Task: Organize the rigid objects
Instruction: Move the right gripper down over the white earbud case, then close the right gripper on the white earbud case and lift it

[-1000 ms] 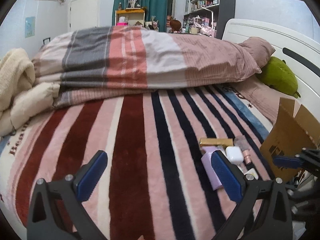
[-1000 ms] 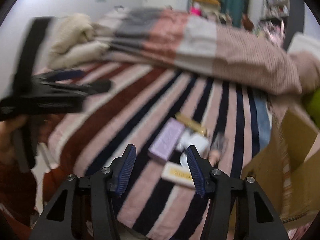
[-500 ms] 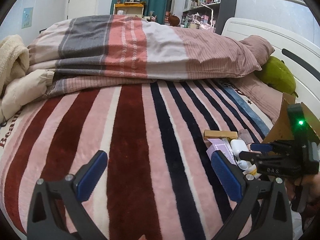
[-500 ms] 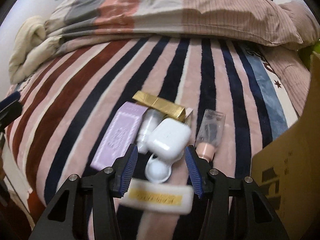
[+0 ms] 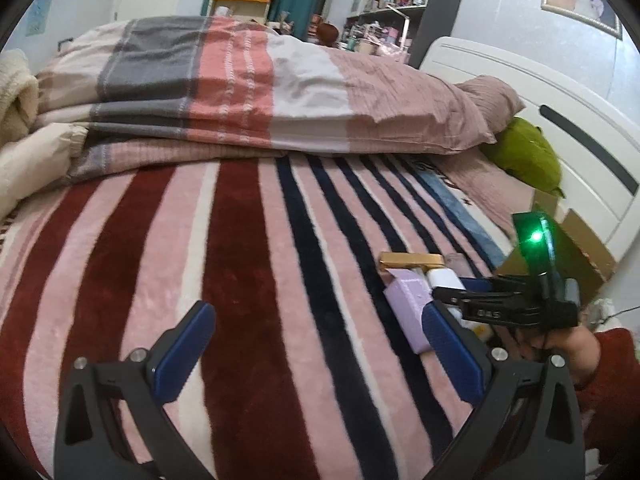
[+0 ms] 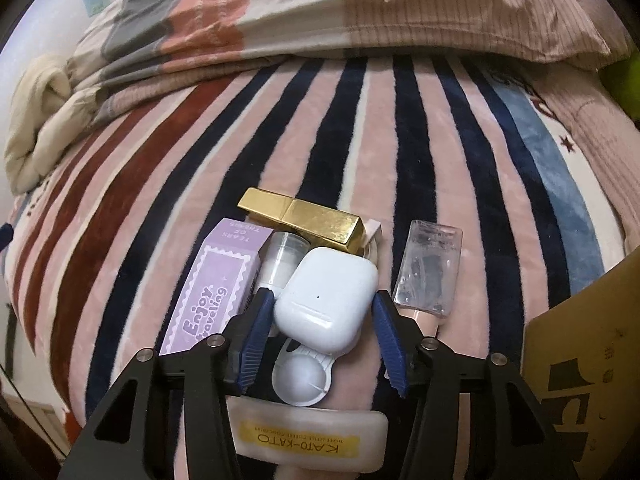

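Note:
A small pile lies on the striped blanket: a white earbud case [image 6: 326, 300], a purple box [image 6: 212, 292], a gold bar-shaped box [image 6: 306, 222], a clear tube with a pink cap [image 6: 428, 268], a small clear bottle [image 6: 282, 258], a white round lid [image 6: 302, 380] and a white "KATO-KATO" packet [image 6: 306, 436]. My right gripper [image 6: 322, 336] is open with its fingers on either side of the earbud case, not closed on it. My left gripper [image 5: 316, 352] is open and empty over the blanket, left of the pile [image 5: 412, 296].
A cardboard box [image 6: 588, 360] stands at the right of the pile. A folded duvet [image 5: 248, 92] lies across the far side of the bed. A green plush [image 5: 524, 156] lies near the white headboard [image 5: 560, 120].
My right gripper has dropped down and forward onto the pile, so its fingers now straddle the earbud case. The left gripper has moved slightly forward over the blanket.

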